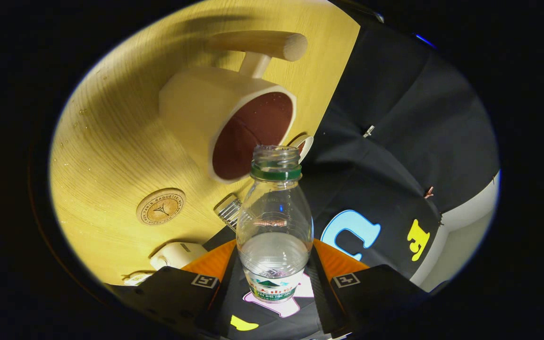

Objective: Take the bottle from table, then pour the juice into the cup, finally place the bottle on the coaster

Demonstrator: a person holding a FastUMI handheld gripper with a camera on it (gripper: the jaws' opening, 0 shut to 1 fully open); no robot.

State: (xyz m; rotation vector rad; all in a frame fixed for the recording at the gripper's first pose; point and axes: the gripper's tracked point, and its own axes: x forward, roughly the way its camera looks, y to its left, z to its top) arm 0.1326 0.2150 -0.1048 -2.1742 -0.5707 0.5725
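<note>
Just beyond the gripped bottle (274,222): cup (227,125), coaster (161,206)

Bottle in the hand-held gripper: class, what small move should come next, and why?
Probably tip the bottle further toward the cup. The hand-held gripper clamps it, its uncapped mouth sits just at the cup's rim, and liquid remains in its lower part.

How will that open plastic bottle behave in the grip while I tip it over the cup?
The bottle, held between the gripper fingers, looks thin and clear, so it probably flexes under squeeze. It seems under half full, so likely light. With no cap on, liquid may slosh out quickly toward the cup.
</note>
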